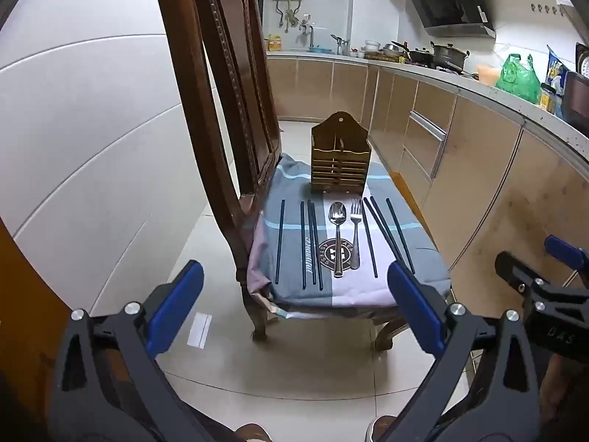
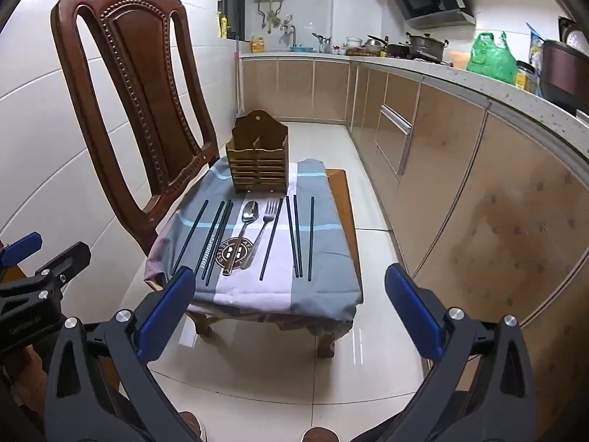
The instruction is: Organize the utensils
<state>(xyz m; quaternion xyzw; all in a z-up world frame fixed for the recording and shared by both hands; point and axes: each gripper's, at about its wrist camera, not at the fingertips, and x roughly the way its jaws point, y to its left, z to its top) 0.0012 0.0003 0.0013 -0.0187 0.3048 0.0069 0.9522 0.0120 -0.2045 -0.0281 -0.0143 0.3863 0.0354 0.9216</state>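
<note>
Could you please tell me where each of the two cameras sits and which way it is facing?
Left wrist: on the left gripper, tilted down at the chair from its front; its own open blue fingers frame the view, the right gripper at the right edge.
Right wrist: on the right gripper, further right, facing the same chair; open fingers, left gripper at the left edge.
Shared: cloth, wooden holder, spoon, fork, chopsticks, kitchen counter.

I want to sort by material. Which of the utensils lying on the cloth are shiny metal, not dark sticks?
The spoon and the fork, side by side in the middle of the row. Everything else beside them is dark chopsticks.
</note>
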